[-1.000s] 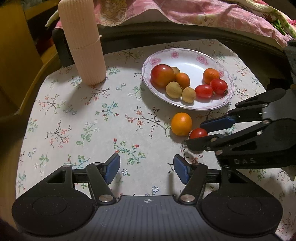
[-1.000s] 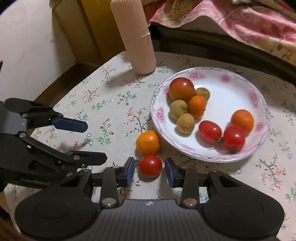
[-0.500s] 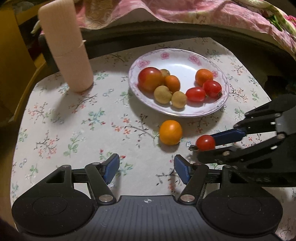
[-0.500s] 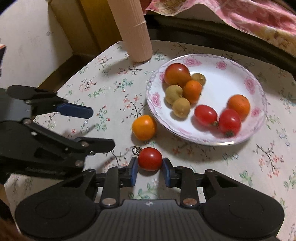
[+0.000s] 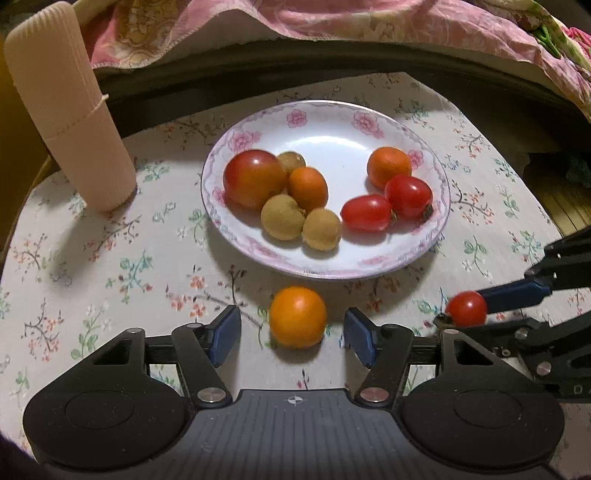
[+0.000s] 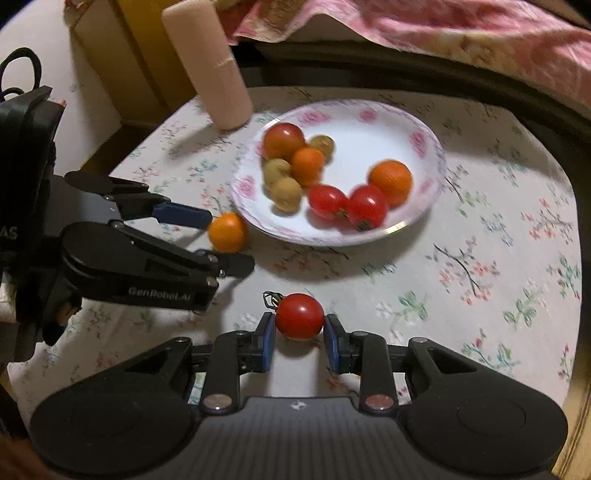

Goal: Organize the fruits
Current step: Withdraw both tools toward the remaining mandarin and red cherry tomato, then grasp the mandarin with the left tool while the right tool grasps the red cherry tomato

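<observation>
A loose orange lies on the flowered tablecloth just in front of the white plate. My left gripper straddles it, jaws closing, with a gap still showing on both sides of the fruit. A red cherry tomato with its stem is pinched between the blue pads of my right gripper, held a little above the cloth. The left wrist view shows that cherry tomato at the far right. The plate holds a large tomato, two small oranges, two red tomatoes and three brown longans.
A tall ribbed cream cylinder stands at the table's back left. Behind the dark table edge lies a pink flowered blanket. The tablecloth right of the plate is bare. The two grippers sit close side by side.
My right gripper shut on the cherry tomato and carried it rightward, away from the orange. My left gripper moved forward and down until the orange sat between its fingers.
</observation>
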Available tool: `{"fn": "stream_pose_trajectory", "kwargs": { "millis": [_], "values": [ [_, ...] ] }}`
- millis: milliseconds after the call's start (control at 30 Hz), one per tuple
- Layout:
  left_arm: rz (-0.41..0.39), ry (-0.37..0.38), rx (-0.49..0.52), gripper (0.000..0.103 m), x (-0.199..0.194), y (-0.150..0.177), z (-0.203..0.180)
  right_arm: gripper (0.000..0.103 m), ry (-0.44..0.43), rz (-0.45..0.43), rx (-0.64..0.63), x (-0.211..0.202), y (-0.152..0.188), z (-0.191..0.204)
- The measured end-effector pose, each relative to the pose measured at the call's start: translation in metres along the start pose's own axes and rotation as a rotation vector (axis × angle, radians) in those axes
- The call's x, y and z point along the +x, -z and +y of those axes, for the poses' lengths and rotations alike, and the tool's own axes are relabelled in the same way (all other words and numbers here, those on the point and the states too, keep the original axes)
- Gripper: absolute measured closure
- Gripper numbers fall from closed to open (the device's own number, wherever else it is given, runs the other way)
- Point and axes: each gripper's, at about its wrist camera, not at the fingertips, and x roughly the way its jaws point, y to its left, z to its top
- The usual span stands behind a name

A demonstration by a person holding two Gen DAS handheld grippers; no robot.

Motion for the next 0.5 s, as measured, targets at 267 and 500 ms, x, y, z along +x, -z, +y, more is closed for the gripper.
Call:
{"fn": "stream_pose_trajectory", "kwargs": {
  "millis": [267,500],
  "values": [
    [-0.008,-0.003,0.024,0.057,-0.005,0.0,-0.008,0.072,0.024,0.008,0.012,0.002,0.004,-0.008],
    [0.017,-0.004,0.019,0.064,-0.015,0.008,-0.01,0.072,0.038,0.009,-0.018,0.003,0.004,-0.002]
  ]
}}
